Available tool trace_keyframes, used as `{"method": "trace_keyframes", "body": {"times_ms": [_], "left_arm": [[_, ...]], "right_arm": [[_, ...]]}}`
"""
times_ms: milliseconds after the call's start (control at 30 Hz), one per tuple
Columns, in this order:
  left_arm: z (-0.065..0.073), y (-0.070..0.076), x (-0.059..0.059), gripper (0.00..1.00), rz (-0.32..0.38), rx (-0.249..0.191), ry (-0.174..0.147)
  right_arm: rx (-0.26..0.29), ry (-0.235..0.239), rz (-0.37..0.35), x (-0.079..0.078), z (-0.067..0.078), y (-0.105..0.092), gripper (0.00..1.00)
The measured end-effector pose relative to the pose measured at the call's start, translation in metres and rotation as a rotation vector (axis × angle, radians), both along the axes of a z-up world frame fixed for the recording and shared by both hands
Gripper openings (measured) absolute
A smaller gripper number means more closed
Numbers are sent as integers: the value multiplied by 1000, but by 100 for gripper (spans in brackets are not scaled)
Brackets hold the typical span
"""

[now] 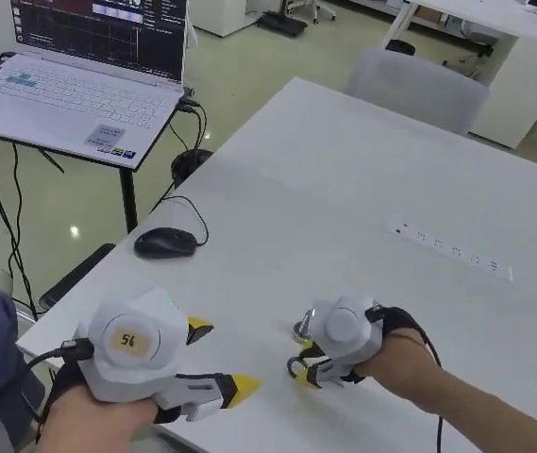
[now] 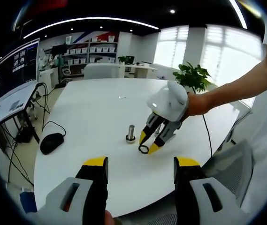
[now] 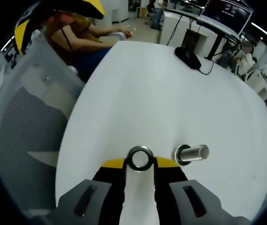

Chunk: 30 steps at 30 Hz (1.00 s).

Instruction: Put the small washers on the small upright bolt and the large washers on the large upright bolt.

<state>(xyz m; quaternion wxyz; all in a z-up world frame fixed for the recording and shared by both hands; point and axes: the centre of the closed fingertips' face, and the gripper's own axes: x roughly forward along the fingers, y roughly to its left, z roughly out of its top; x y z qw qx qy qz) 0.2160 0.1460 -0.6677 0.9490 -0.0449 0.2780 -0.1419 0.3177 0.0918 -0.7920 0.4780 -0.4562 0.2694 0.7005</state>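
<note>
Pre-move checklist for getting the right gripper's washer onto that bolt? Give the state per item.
1. right gripper shut on the washer: ok.
2. bolt upright on the table: ok.
3. washer lined up over the bolt's top: not ok, it is beside the bolt, low near the table.
4. washer size suits this bolt: cannot tell.
5. left gripper open and apart from the bolt: ok.
</note>
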Motion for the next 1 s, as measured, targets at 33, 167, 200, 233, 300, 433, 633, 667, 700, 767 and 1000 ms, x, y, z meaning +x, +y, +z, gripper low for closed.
{"method": "trace_keyframes", "body": {"times_ms": [33,167,200,233,300,433,633,667,700,767,1000], "left_arm": [[0,0,0,55,0,1,0],[0,1,0,55,0,1,-1],[0,0,0,55,-1,2,-1],[0,0,0,55,0,0,-2],[1,0,1,55,-1,0,-3],[1,-3,2,55,-8,0,-6],[1,-5,2,55,-12,1,-5],[1,-5,2,55,-13,1,-5],[1,-5,2,55,-15,2,-4],[2,-6,2,56,-18,2,-4],[5,-3,2,55,-13,11,-5]], "right_arm": [[11,1,-7,1,3,0,23],[50,-4,-41,6,18,2,23],[54,-8,-46,8,21,2,23],[68,-19,-58,11,25,3,23],[85,-21,-76,14,31,5,23],[113,-39,-115,29,43,9,23],[139,-56,-178,53,53,18,23],[139,-55,-184,55,53,19,23],[142,-57,-194,59,54,21,23],[144,-56,-204,62,55,25,23],[113,-51,-208,68,45,32,23]]}}
